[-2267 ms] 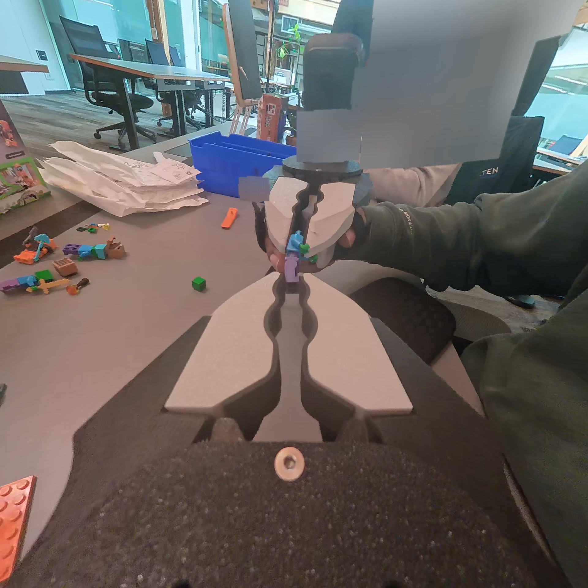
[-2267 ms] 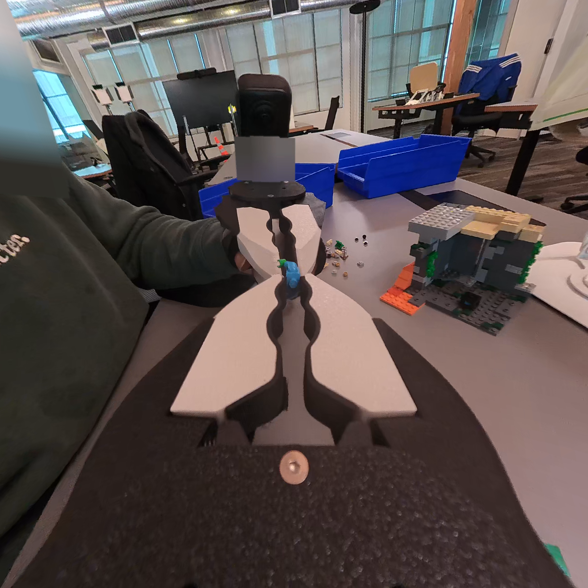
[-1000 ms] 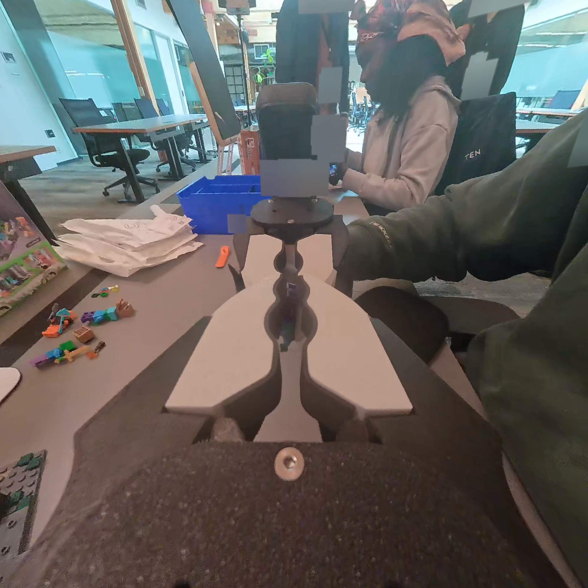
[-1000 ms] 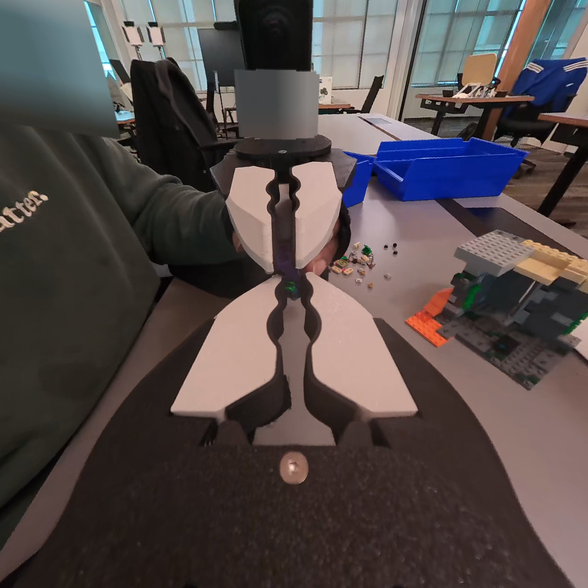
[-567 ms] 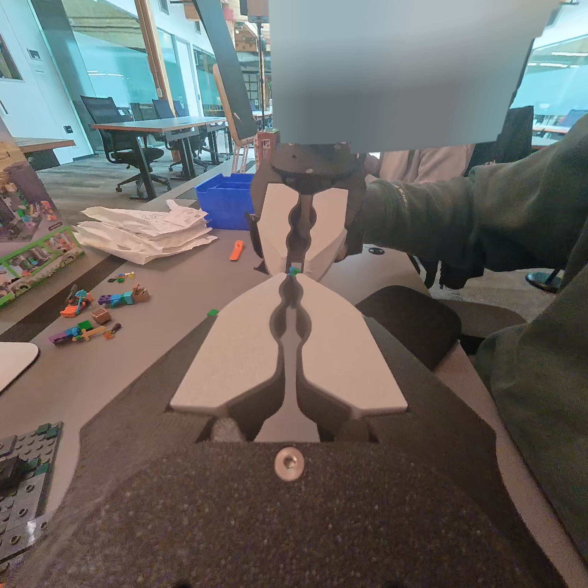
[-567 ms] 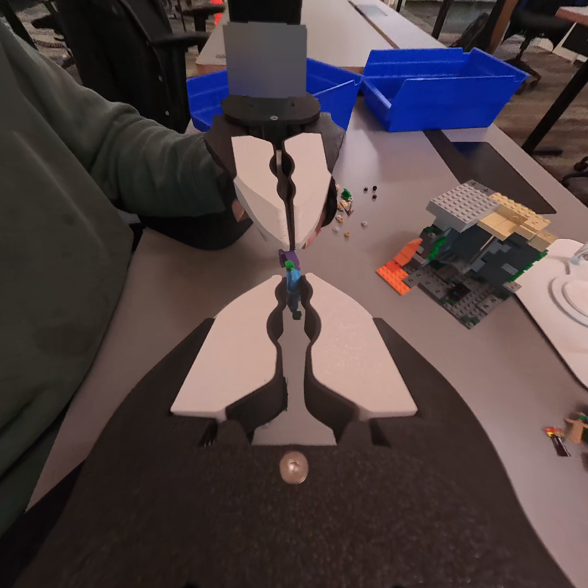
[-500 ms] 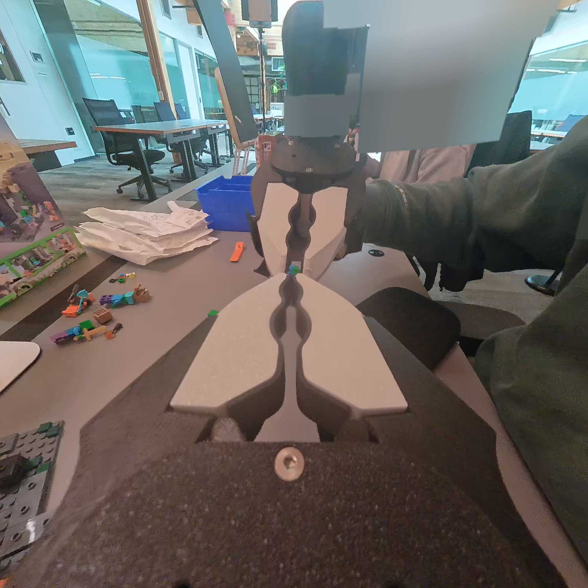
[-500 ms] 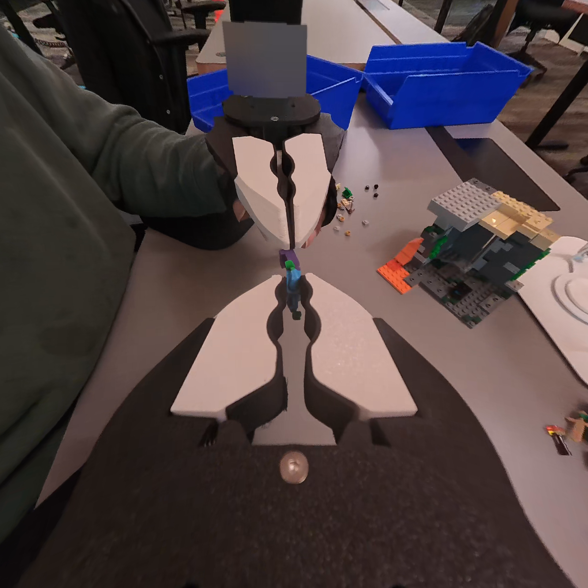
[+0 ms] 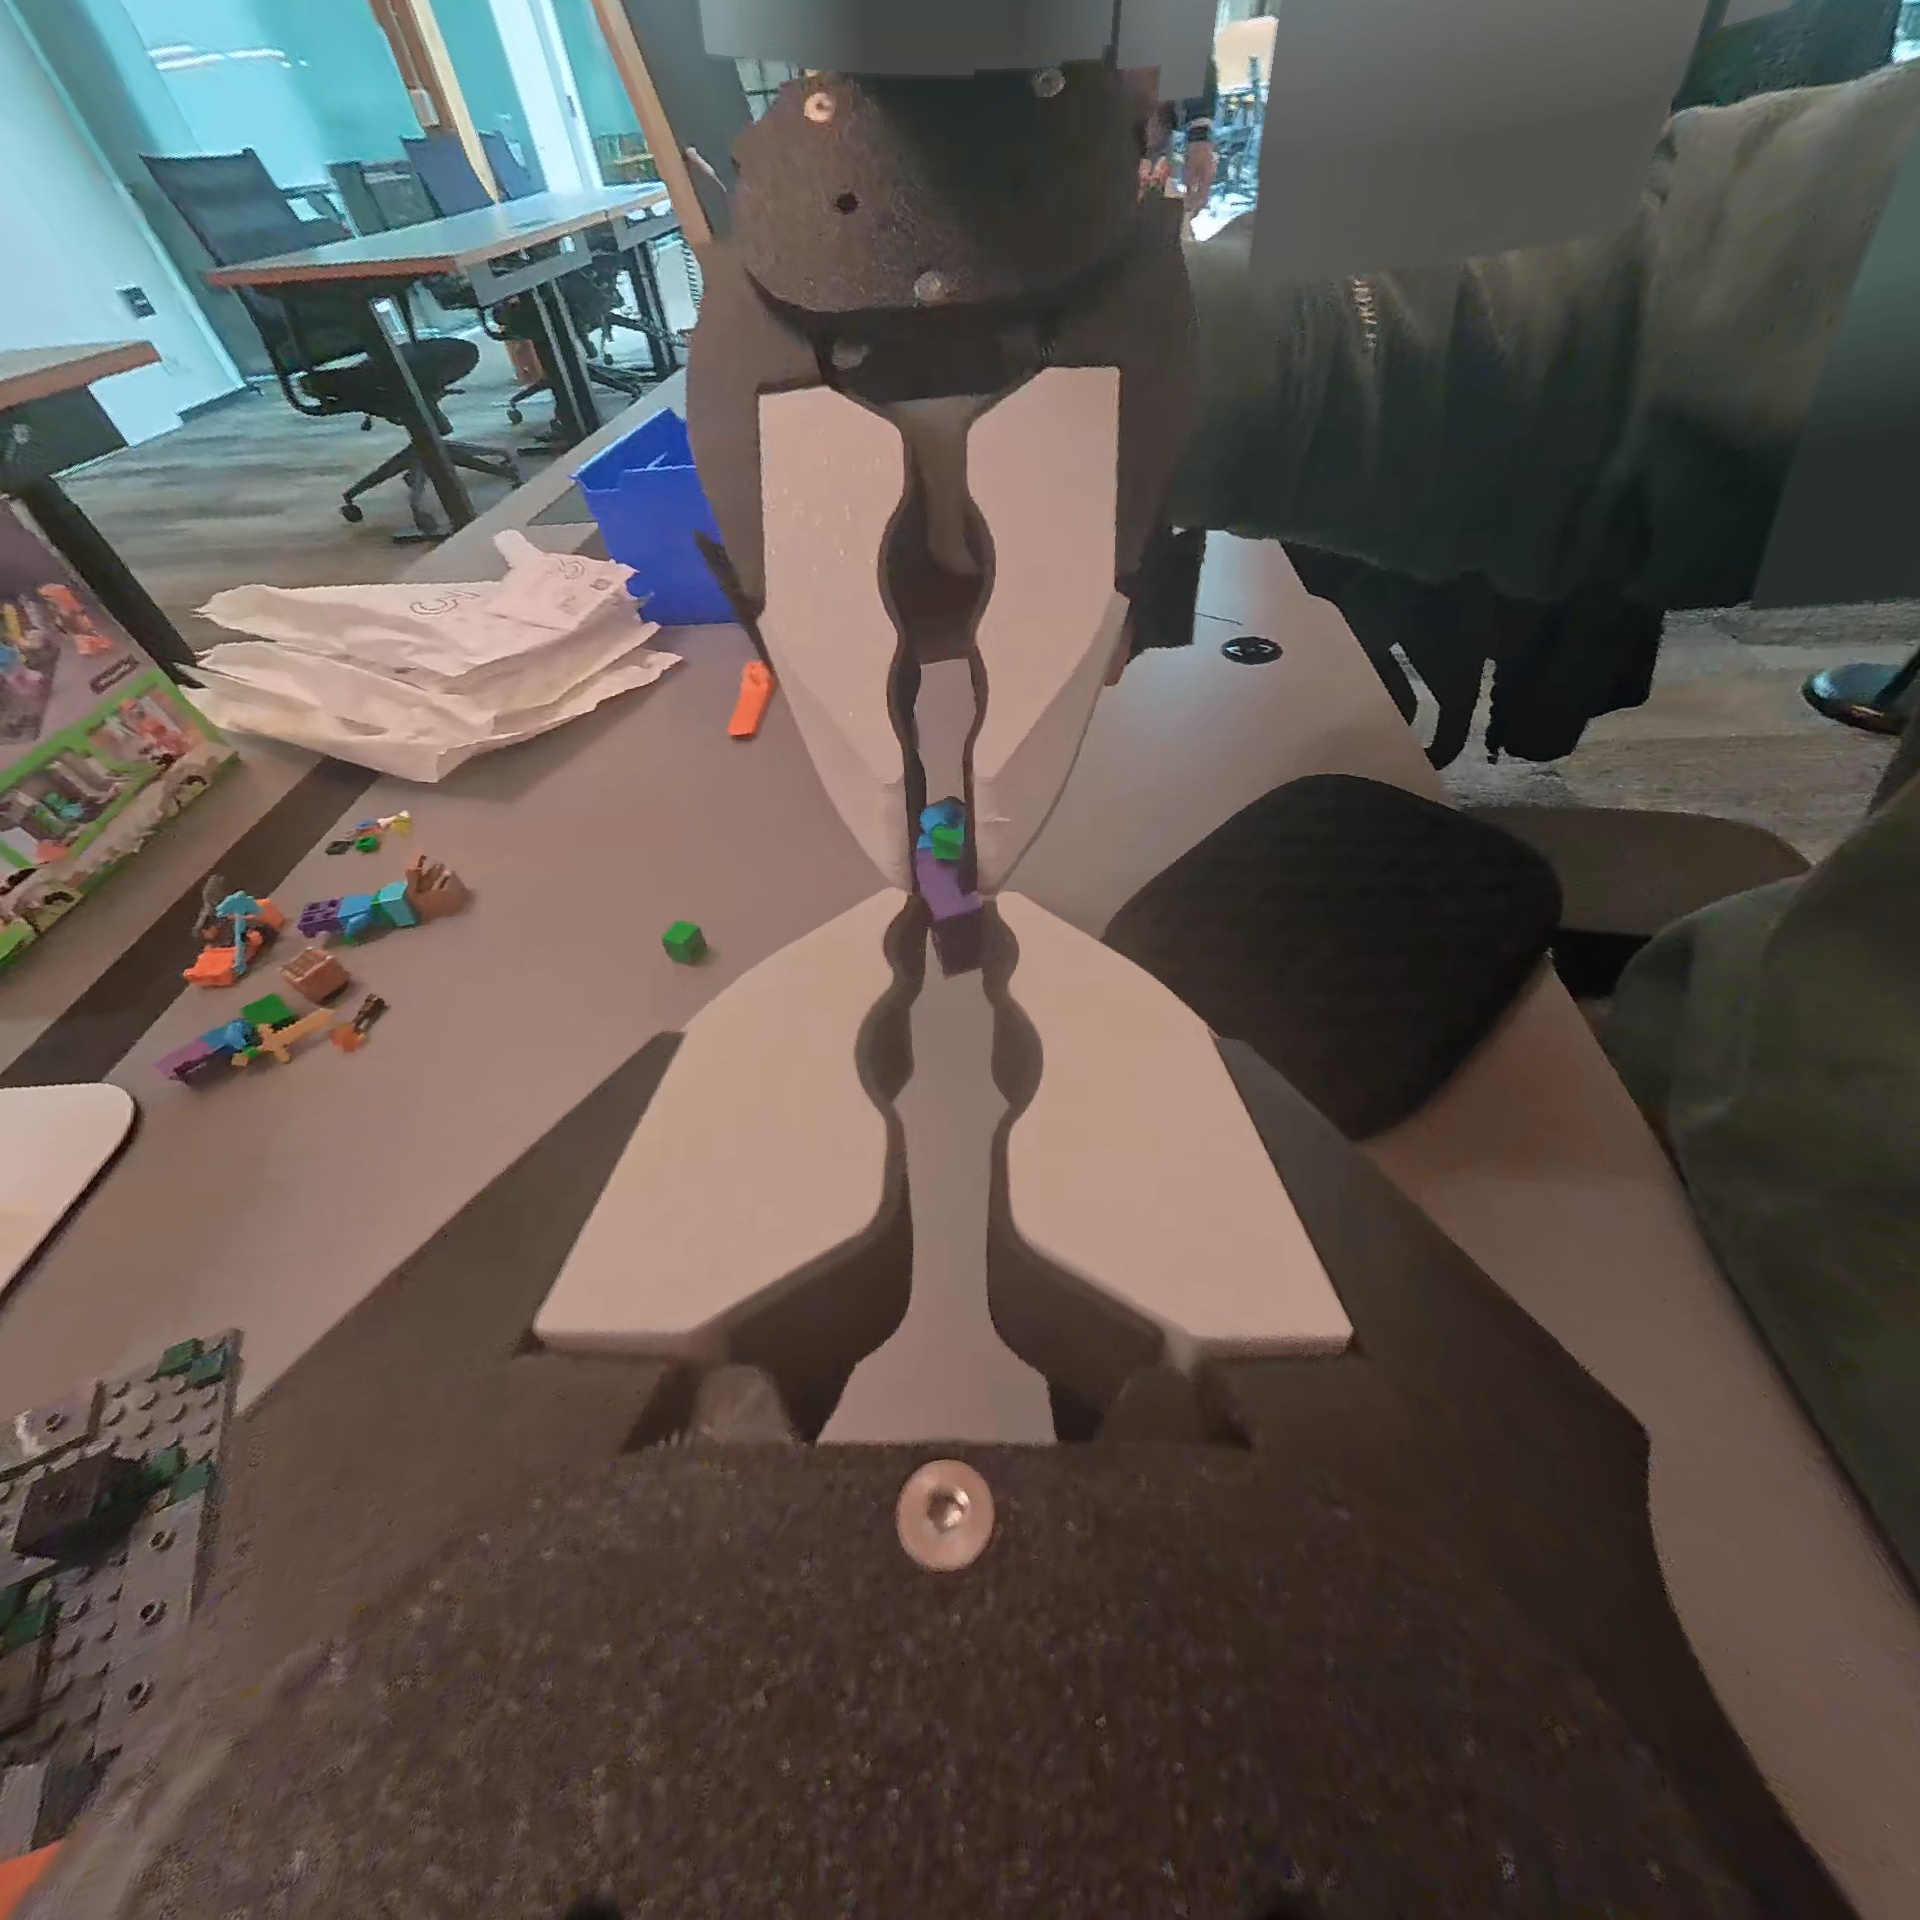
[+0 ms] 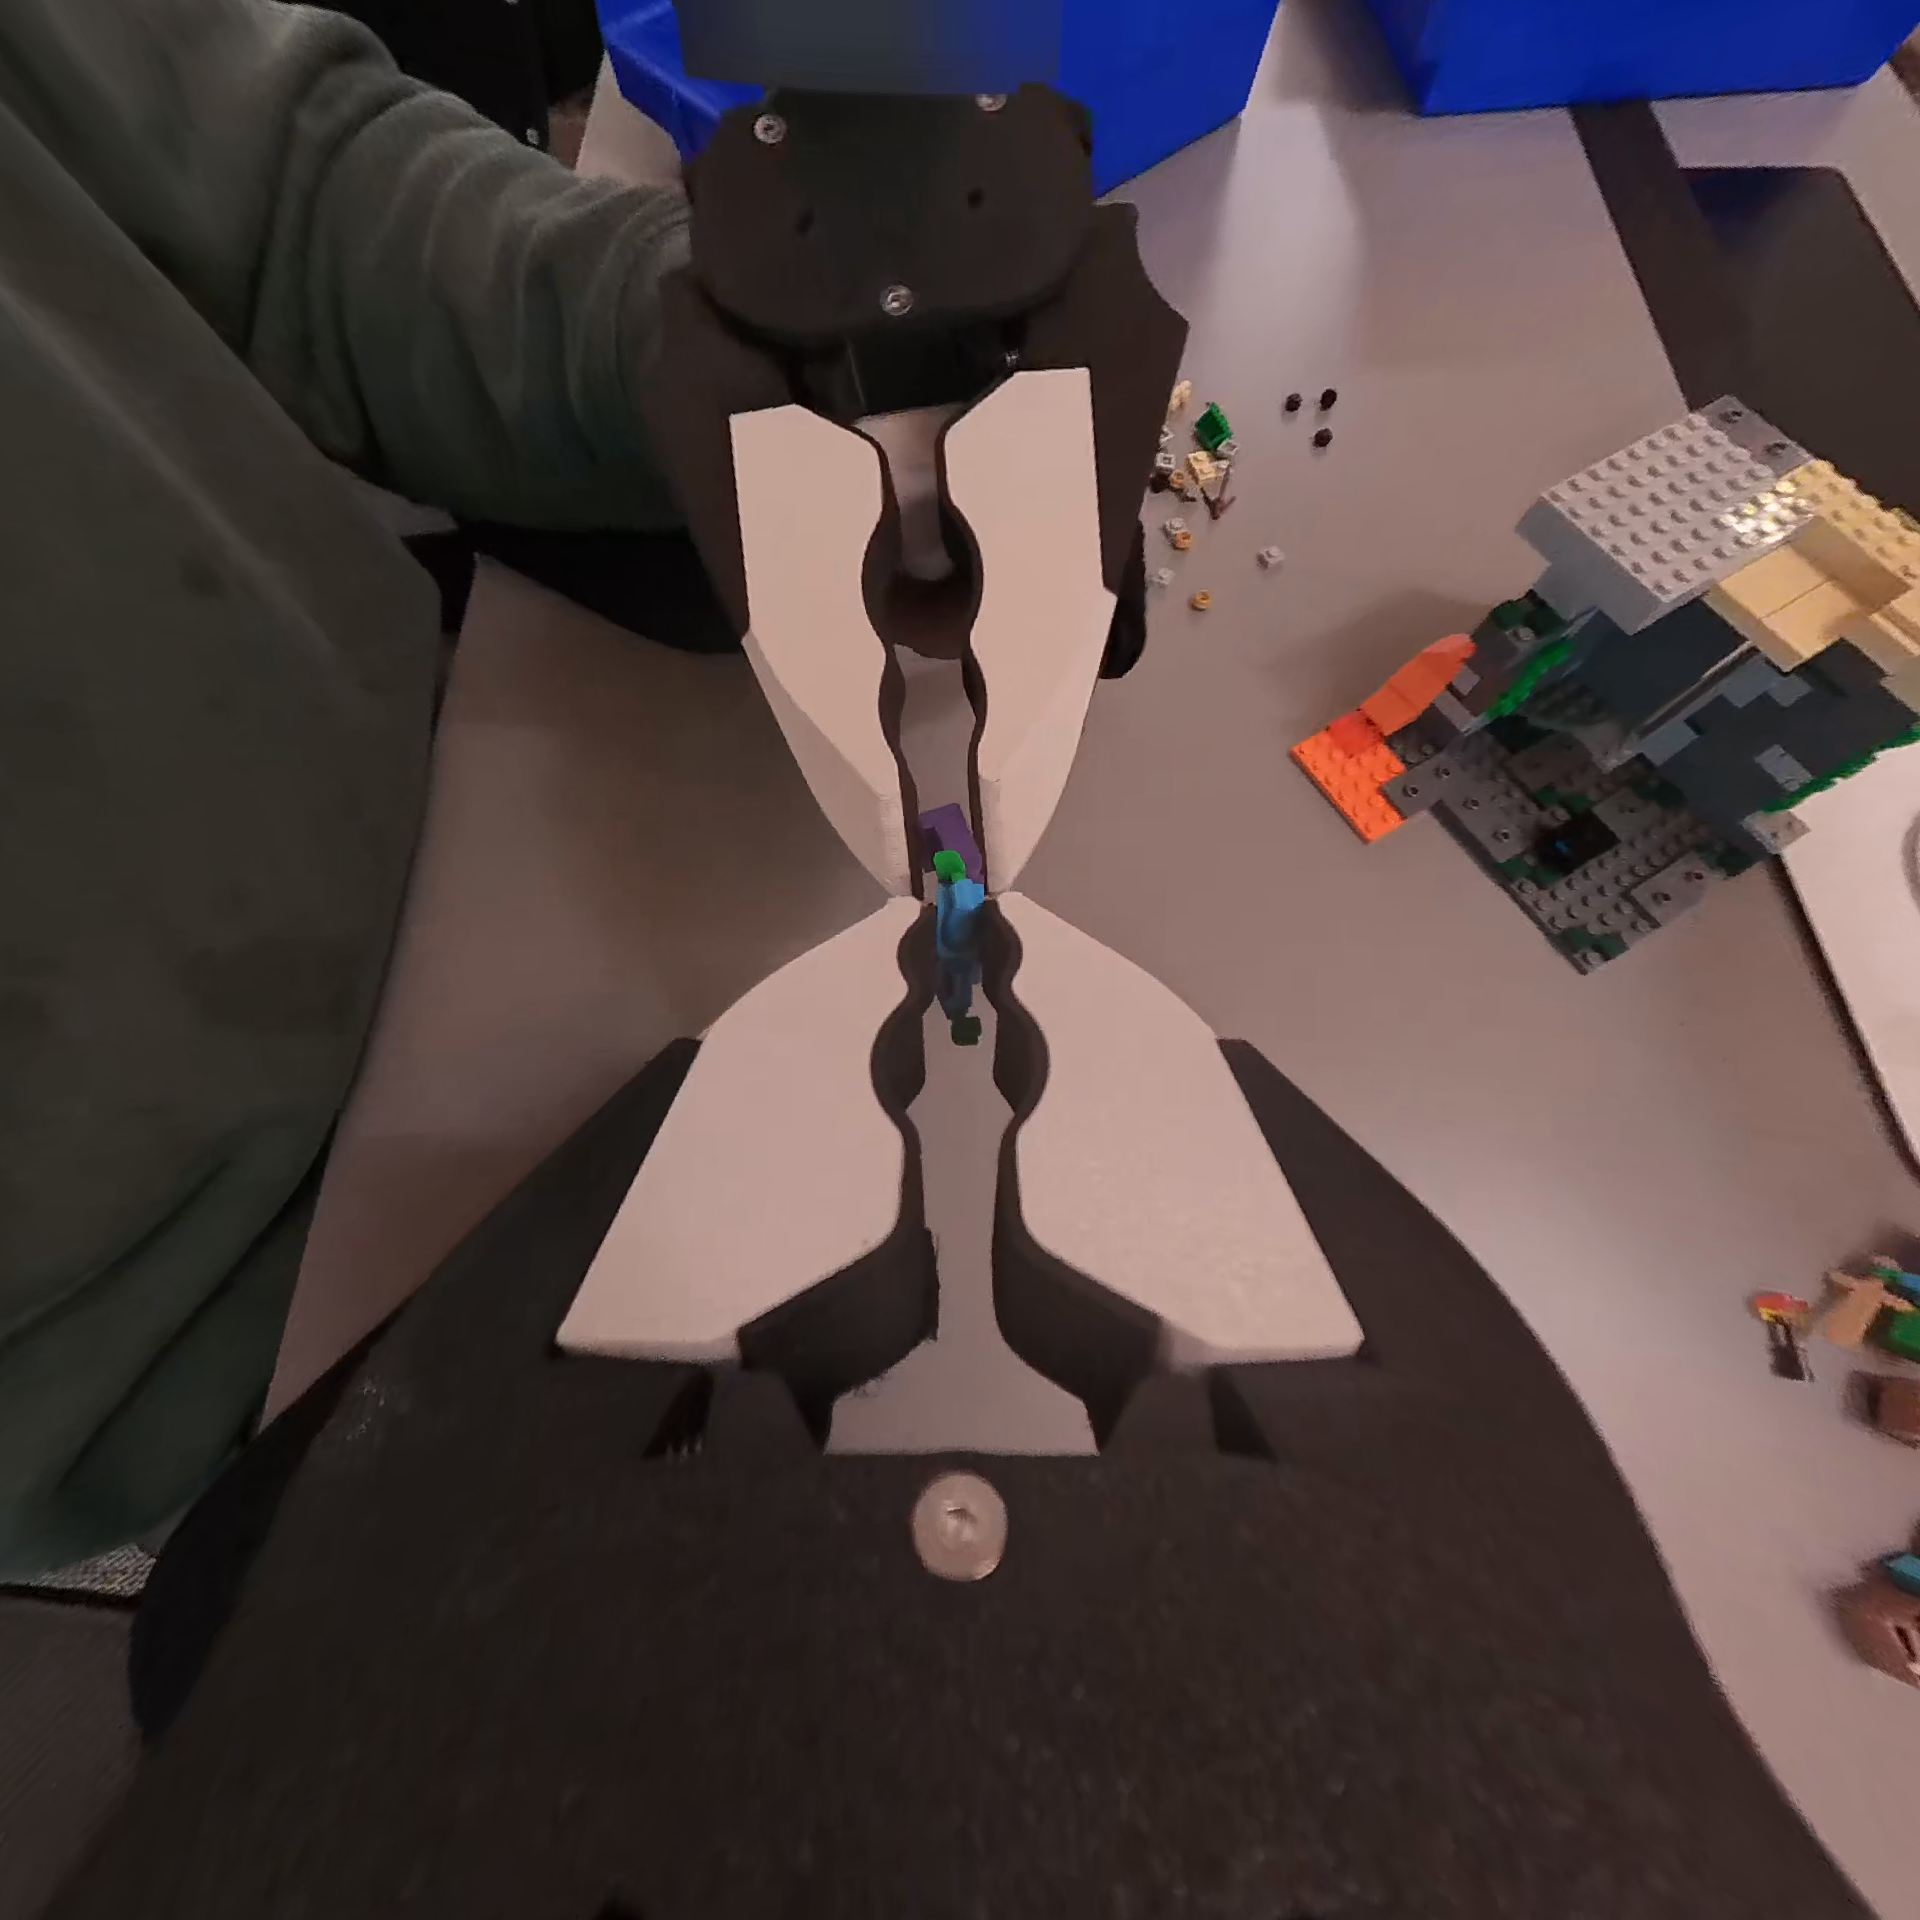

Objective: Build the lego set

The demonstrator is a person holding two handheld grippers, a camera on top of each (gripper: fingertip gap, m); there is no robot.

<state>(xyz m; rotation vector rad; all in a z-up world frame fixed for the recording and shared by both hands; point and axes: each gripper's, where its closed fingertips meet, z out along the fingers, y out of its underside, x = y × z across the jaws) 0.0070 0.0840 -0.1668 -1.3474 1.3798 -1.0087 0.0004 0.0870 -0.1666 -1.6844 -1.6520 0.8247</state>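
Holding tip to tip above the grey table [image 9: 520, 1091], the left gripper [image 9: 951, 935] pinches a purple block [image 9: 954, 920]; the right gripper [image 10: 961, 935] pinches the blue toy figure [image 10: 958, 940] joined to it, near the brick house [image 10: 1662, 675].

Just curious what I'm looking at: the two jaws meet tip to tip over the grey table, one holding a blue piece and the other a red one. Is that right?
Not quite: the second piece is purple, not red, as the left wrist view shows. It meets the blue piece tip to tip over the grey table.
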